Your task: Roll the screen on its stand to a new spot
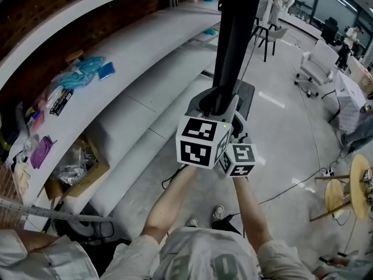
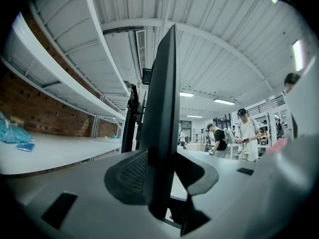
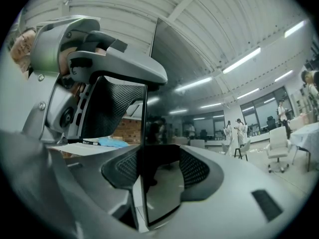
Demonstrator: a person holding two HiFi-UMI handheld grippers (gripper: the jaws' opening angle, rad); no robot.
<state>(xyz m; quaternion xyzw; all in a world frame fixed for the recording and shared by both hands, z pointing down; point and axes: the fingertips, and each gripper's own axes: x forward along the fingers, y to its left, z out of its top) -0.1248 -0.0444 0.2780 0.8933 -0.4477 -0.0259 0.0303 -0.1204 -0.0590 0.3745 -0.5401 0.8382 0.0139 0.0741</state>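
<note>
My left gripper [image 2: 160, 185]: jaws partway closed, clamped on the thin edge of the screen [image 2: 164, 98], which stands upright straight ahead between them. My right gripper [image 3: 149, 176]: pinches the same edge, with the left one just above-left. Shelves [image 2: 50, 151] lie to the left.

One screen [image 1: 232, 34] stands on one stand [image 1: 247, 98]. There are two grippers, the left gripper [image 2: 163, 176] and the right gripper [image 3: 159, 171]. Each carries one marker cube, so two in all: left cube [image 1: 201, 142], right cube [image 1: 240, 159]. On the floor are two shoes [image 1: 191, 221], one cardboard box [image 1: 93, 174], one white armchair [image 1: 317, 63] and two round wooden discs [image 1: 359, 185]. One purple cloth [image 1: 41, 151] lies on the shelf.
</note>
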